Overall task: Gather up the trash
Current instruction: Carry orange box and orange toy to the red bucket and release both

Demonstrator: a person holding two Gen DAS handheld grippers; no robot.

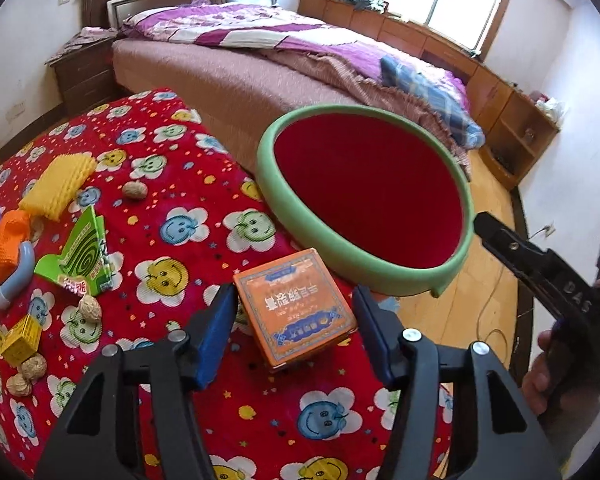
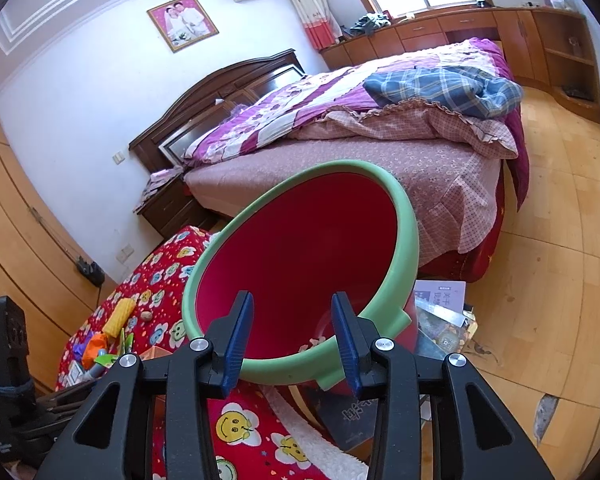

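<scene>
**Orange box between open fingers, bin at the bench edge**

Orange and flat, the box (image 1: 296,310) lies on the red flowered cloth (image 1: 188,248) of the bench, close to its edge. The left gripper (image 1: 296,332) hangs just over it with its blue fingers (image 1: 216,340) spread wide, one on each side of the box and not touching it.

Just beyond the box stands the bin (image 1: 364,200), red inside with a green rim, tilted toward the bench. The right gripper (image 2: 292,340) is at the near rim, fingers (image 2: 240,340) wide apart and holding nothing; the rim shows between them. Something pale lies at the bin's bottom, too small to tell.

Farther left on the cloth lie a green packet (image 1: 84,256), a yellow foam net (image 1: 58,186), an orange net (image 1: 6,248), a small yellow box (image 1: 20,340) and several walnuts (image 1: 134,191). A bed (image 1: 260,64) stands behind the bench.
</scene>
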